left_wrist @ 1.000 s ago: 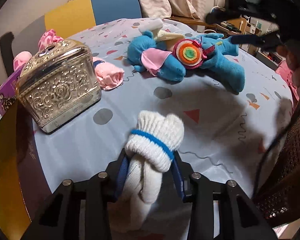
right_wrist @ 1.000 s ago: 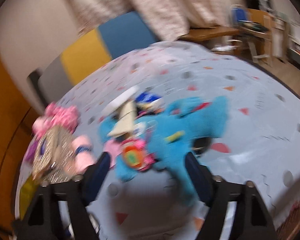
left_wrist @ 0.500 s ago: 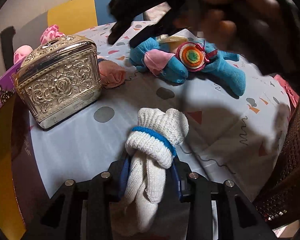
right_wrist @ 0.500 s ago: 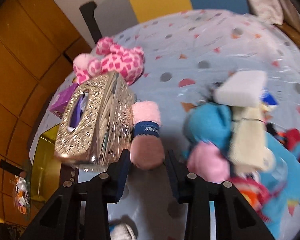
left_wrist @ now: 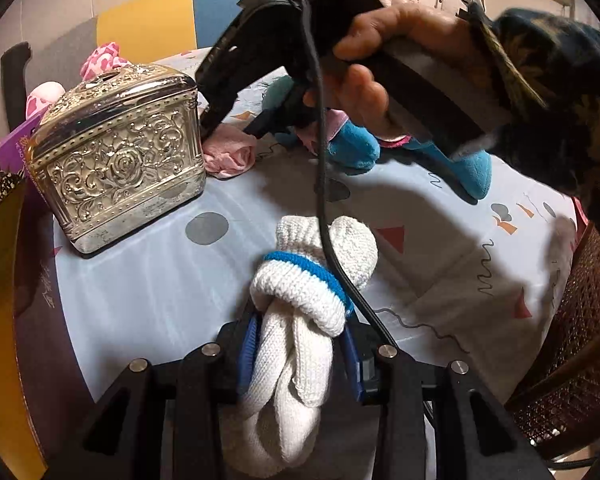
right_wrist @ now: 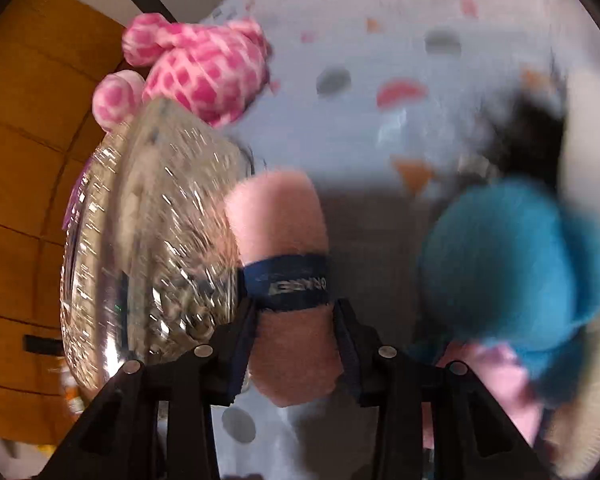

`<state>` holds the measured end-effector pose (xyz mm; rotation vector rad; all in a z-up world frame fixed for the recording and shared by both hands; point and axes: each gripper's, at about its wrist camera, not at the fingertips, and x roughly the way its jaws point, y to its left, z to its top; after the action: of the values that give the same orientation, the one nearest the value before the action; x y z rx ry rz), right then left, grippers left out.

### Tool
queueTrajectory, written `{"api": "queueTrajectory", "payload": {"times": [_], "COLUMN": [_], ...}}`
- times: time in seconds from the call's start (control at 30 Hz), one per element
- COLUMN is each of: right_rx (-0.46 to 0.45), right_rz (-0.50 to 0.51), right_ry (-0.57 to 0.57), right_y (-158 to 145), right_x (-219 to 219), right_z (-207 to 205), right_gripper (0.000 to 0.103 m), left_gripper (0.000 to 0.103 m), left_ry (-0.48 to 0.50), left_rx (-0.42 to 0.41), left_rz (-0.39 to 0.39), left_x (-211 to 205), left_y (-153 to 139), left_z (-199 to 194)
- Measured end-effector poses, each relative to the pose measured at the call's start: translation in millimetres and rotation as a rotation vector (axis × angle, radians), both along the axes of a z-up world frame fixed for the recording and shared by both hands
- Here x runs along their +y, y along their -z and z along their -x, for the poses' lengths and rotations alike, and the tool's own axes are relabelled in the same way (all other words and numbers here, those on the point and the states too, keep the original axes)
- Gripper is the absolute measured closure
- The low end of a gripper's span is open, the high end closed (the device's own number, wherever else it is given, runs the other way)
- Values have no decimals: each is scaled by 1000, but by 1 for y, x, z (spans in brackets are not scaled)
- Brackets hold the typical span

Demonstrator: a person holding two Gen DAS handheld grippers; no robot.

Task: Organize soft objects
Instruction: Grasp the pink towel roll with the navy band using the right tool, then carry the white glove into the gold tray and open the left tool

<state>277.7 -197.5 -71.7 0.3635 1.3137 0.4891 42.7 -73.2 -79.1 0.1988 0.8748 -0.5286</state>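
Note:
My left gripper (left_wrist: 300, 344) is shut on a white knitted sock roll with a blue band (left_wrist: 312, 280), held low over the tablecloth. My right gripper (right_wrist: 294, 320) has its jaws around a pink sock roll with a navy band (right_wrist: 284, 248) that lies beside the silver box; the view is blurred, so I cannot tell whether the jaws press it. In the left wrist view the right gripper's fingertips (left_wrist: 228, 124) reach down onto the pink roll (left_wrist: 230, 152). A blue plush toy (left_wrist: 356, 144) lies behind, also in the right wrist view (right_wrist: 512, 256).
An ornate silver box (left_wrist: 116, 152) stands at the left, close against the pink roll. A pink spotted plush (right_wrist: 204, 68) lies behind the box. The patterned tablecloth (left_wrist: 440, 240) covers a round table. A woven chair (left_wrist: 572, 352) stands at the right edge.
The right gripper has come down from above the blue plush to the pink sock roll beside the silver box. The left gripper has stayed put with the white roll.

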Motion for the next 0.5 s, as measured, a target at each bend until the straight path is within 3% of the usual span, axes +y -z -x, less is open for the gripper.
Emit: {"api": "queueTrajectory", "payload": {"times": [0.2, 0.5], "right_rx": [-53, -31], "right_rz": [139, 290], "right_ry": [-29, -28], "right_y": [-18, -29], "right_x": [1, -39], "right_z": [28, 117], "right_gripper": [72, 71], "left_gripper": [66, 68], "left_ry": [-6, -23], "left_rx": [-5, 20], "left_rz": [-1, 22], "left_x": [1, 6], "left_y": [-1, -6], "left_z": [2, 5]}}
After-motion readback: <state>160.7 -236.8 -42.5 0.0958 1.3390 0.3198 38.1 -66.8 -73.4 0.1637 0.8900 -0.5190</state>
